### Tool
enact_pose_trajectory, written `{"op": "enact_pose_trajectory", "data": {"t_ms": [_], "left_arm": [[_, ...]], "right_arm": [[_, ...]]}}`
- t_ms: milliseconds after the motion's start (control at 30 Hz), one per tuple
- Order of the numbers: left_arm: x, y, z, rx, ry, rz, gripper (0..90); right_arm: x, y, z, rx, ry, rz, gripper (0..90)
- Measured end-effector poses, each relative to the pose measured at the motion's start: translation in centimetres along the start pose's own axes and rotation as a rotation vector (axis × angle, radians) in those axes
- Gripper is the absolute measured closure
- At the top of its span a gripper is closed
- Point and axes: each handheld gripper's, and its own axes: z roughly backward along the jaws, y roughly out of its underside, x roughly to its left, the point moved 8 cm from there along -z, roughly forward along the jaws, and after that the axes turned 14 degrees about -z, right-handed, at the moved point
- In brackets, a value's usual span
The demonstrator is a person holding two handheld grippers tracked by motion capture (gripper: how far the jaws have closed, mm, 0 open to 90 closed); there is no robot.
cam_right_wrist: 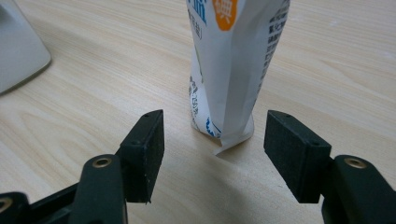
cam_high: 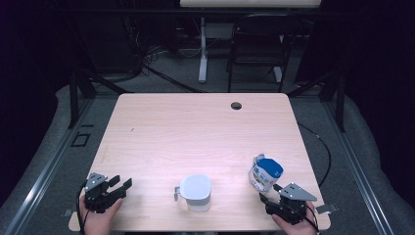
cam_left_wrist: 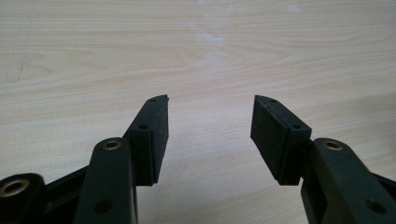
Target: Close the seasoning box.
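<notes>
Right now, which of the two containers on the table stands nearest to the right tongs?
The blue-and-white pouch, standing upright just ahead of the open right tongs. The white lidded jug sits farther away, near the table's middle front.

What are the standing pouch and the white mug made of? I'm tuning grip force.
The white and blue standing pouch looks like thin flexible film or coated paper: creased, with a folded seam. The white lidded mug looks like matte plastic or ceramic; I cannot tell which.
</notes>
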Motion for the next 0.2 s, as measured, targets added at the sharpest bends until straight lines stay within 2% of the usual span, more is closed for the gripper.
{"op": "enact_pose_trajectory", "data": {"t_ms": [200], "left_arm": [[-0.04, 0.07, -0.09, 0.004, -0.003, 0.008, 45.3]], "right_arm": [[-0.43, 0.02, -0.3, -0.007, -0.007, -0.021, 37.5]]}}
